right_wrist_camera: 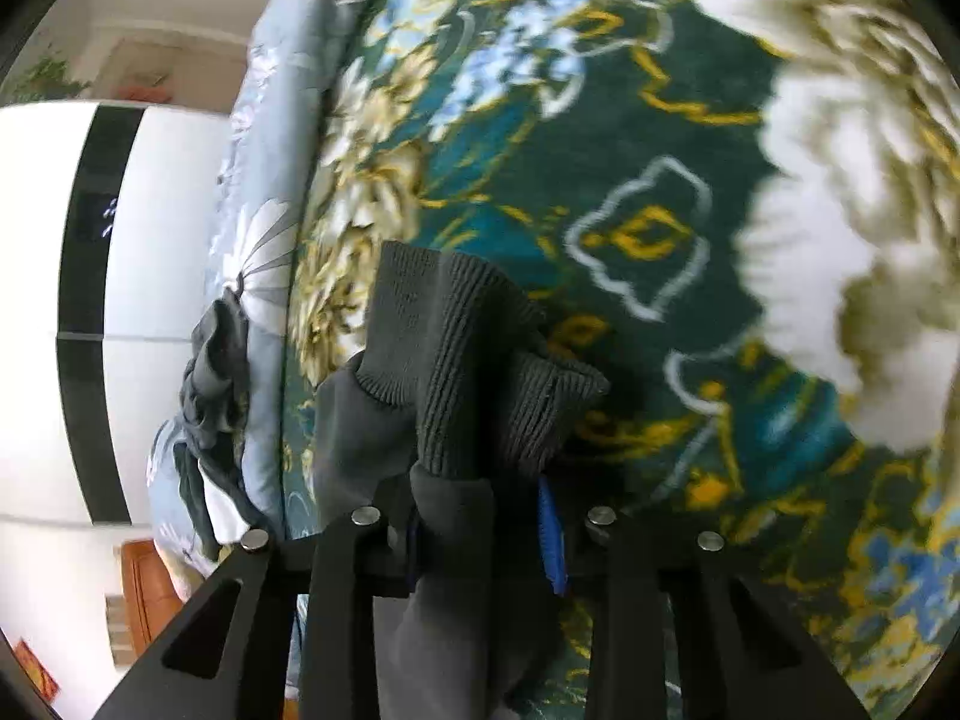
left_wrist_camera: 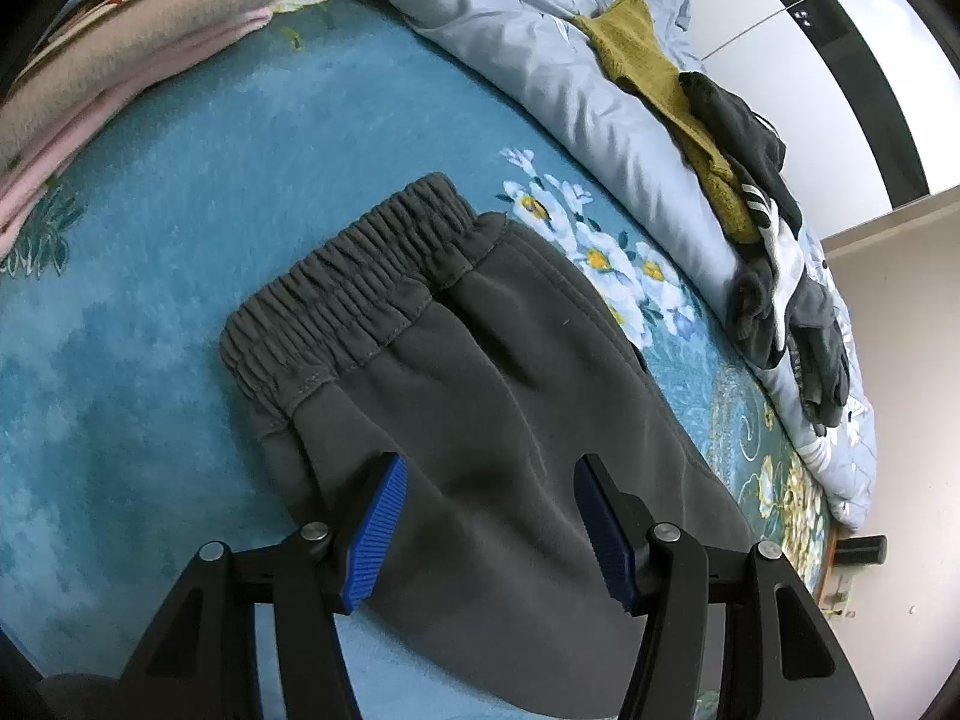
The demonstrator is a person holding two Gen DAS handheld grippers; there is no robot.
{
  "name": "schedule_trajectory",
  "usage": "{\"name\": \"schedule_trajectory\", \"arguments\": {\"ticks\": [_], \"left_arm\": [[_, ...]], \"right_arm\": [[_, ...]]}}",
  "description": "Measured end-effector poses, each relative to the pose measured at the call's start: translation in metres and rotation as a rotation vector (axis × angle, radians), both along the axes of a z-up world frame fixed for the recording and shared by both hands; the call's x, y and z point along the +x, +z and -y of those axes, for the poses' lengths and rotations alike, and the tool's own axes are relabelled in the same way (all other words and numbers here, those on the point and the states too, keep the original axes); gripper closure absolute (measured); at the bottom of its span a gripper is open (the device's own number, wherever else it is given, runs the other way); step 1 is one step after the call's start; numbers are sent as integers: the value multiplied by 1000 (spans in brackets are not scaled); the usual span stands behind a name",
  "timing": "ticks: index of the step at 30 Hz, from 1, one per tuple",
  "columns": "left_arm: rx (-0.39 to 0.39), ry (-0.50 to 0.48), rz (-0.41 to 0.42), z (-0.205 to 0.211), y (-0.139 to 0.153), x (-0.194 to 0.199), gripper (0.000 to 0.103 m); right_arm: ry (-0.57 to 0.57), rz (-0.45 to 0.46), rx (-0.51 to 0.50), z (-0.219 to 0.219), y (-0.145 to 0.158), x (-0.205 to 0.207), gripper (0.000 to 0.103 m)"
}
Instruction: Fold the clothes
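Note:
Dark grey sweatpants (left_wrist_camera: 480, 372) lie on the blue floral bedspread (left_wrist_camera: 180, 240), with the elastic waistband (left_wrist_camera: 354, 276) pointing up and left. My left gripper (left_wrist_camera: 489, 516) hovers open over the upper leg part, its blue pads (left_wrist_camera: 378, 531) apart and holding nothing. In the right wrist view, my right gripper (right_wrist_camera: 486, 534) is shut on the ribbed leg cuffs (right_wrist_camera: 474, 360) of the same sweatpants, which bunch up between the fingers above the dark green floral bedspread (right_wrist_camera: 660, 120).
A rumpled light blue quilt (left_wrist_camera: 540, 48) runs along the far side of the bed. An olive knit garment (left_wrist_camera: 660, 90) and dark grey clothes (left_wrist_camera: 774, 252) lie on it. Folded beige and pink blankets (left_wrist_camera: 120, 60) sit at the upper left. A white wardrobe (right_wrist_camera: 168, 240) stands beyond the bed.

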State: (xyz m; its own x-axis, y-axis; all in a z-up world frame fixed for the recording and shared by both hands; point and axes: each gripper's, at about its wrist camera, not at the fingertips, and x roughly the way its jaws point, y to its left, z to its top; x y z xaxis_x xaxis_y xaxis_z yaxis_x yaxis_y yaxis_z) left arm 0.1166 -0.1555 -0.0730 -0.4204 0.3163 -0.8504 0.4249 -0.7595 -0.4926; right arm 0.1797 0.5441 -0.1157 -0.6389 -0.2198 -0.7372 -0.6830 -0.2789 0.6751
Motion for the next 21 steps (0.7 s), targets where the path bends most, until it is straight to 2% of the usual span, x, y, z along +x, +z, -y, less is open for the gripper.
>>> {"name": "schedule_trajectory", "arguments": {"ticks": [1,3,5,9,16,19,21], "left_arm": [[-5,-4,1,-1,0,-1,40],[-16,-13,1,-2,1,-2,40],[-25,-21,-1,-3,2,-2,40],[-20,-25,-16,-3,4,-2,40],[35,30,-42,12,7,5,40],[68,66,-55,20,7,9,40],[84,87,-62,24,7,11,40]], "right_arm": [[1,-2,13,2,5,-1,74],[61,11,114,12,27,-11,76],[185,26,290,34,63,-24,76],[404,-50,559,106,121,-35,76],[800,-217,754,273,150,-48,77],[951,-205,815,338,131,-47,77],[1014,-190,831,355,120,-41,77]]}}
